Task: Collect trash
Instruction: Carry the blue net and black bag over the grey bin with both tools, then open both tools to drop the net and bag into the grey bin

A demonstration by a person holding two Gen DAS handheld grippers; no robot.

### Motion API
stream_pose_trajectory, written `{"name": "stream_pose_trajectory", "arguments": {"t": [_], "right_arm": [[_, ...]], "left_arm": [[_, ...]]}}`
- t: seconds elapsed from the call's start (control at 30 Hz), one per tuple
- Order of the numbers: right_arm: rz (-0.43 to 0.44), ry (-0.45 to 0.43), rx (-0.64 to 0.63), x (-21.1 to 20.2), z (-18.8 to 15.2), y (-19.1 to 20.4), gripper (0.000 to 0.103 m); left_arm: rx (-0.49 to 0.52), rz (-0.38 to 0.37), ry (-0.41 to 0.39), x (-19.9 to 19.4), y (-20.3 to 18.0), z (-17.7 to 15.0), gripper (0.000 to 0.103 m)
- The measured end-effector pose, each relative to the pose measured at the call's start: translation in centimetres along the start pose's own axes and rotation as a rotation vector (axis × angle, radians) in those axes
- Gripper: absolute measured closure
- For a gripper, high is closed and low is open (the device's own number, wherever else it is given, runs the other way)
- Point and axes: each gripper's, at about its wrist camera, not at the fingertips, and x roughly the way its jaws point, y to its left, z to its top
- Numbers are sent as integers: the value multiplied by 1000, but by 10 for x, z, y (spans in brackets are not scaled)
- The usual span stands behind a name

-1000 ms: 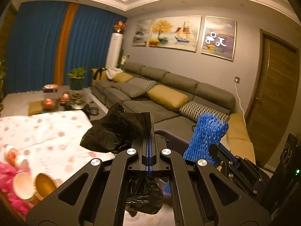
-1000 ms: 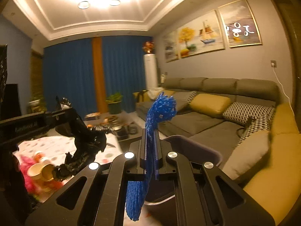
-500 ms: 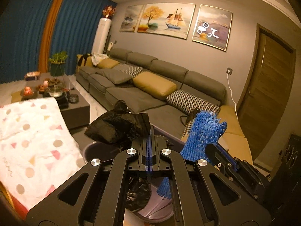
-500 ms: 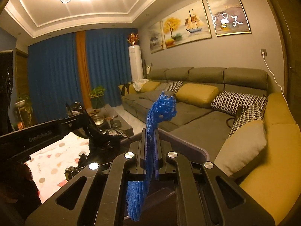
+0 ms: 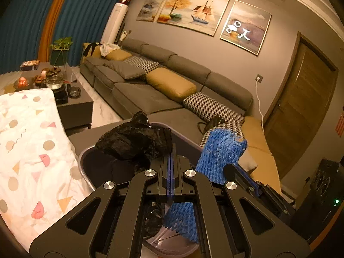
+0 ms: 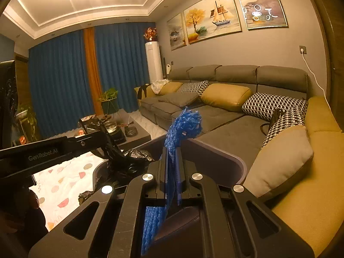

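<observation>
My left gripper (image 5: 171,150) is shut on a crumpled black plastic bag (image 5: 133,143), which hangs over the open mouth of a grey-purple trash bin (image 5: 86,172). Beside it, my right gripper (image 6: 172,152) is shut on a blue foam net sleeve (image 6: 182,126); the sleeve sticks up past the fingertips and trails down behind them over the same bin (image 6: 223,161). In the left wrist view the blue sleeve (image 5: 221,152) and the right gripper (image 5: 228,168) sit just to the right of my fingers. From the right wrist view the left gripper (image 6: 108,142) with the black bag (image 6: 129,159) is at the left.
A table with a white patterned cloth (image 5: 28,150) stands left of the bin. A grey sofa (image 5: 163,99) with yellow and checked cushions runs behind and to the right. A dark low table (image 5: 73,101) with a glass pot lies farther back. A wooden door (image 5: 301,111) is at the right.
Both grippers moved away from the cloth-covered table and sank toward the bin, carrying the bag and the sleeve. The bin's mouth now lies right under them. The cups on the table have left the view.
</observation>
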Motion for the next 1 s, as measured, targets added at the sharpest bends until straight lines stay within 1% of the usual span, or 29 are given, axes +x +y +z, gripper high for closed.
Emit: {"name": "stream_pose_trajectory", "arguments": {"t": [0.17,0.2,0.27,0.33,0.37,0.4,0.47,0.53,0.57,0.6,0.67,0.7,0.73,0.8,0.87,0.93,0.97,1.0], "right_arm": [[0,9,1,4,1,-2,96],[3,12,2,5,0,-2,96],[4,18,3,6,1,-3,96],[8,26,4,10,2,-3,96],[10,31,6,11,3,-4,96],[14,35,9,13,4,-4,96],[13,38,8,14,4,-4,96],[17,39,11,14,5,-4,92],[15,39,10,13,5,-4,92],[16,38,11,13,6,-4,91],[18,38,10,12,7,-2,84],[19,34,10,10,8,-2,74],[17,30,10,8,8,-1,67],[22,21,11,3,8,1,66],[27,15,11,-4,9,4,62],[26,7,10,-13,8,8,50],[25,-1,7,-19,8,10,48],[25,-13,4,-26,6,13,42]], "left_arm": [[10,9,19,-1,-1,-1,102],[12,16,23,-1,0,-1,98],[6,24,24,-3,1,-1,94],[1,42,28,-3,5,-2,85],[-4,45,28,-4,7,-2,75],[-7,57,23,-6,9,-2,58],[-19,85,6,-13,13,-2,44],[-30,106,-16,-23,17,-1,36],[-34,126,-28,-28,18,-1,28],[-39,146,-49,-37,19,0,25],[-43,176,-75,-52,22,1,22],[-43,190,-84,-59,23,0,19],[-44,209,-96,-66,25,0,18],[-50,244,-125,-85,25,-2,14],[-48,286,-152,-105,23,-4,11],[-45,315,-172,-121,22,-8,9],[-43,335,-184,-130,21,-10,7],[-42,356,-197,-139,19,-13,6]]}}
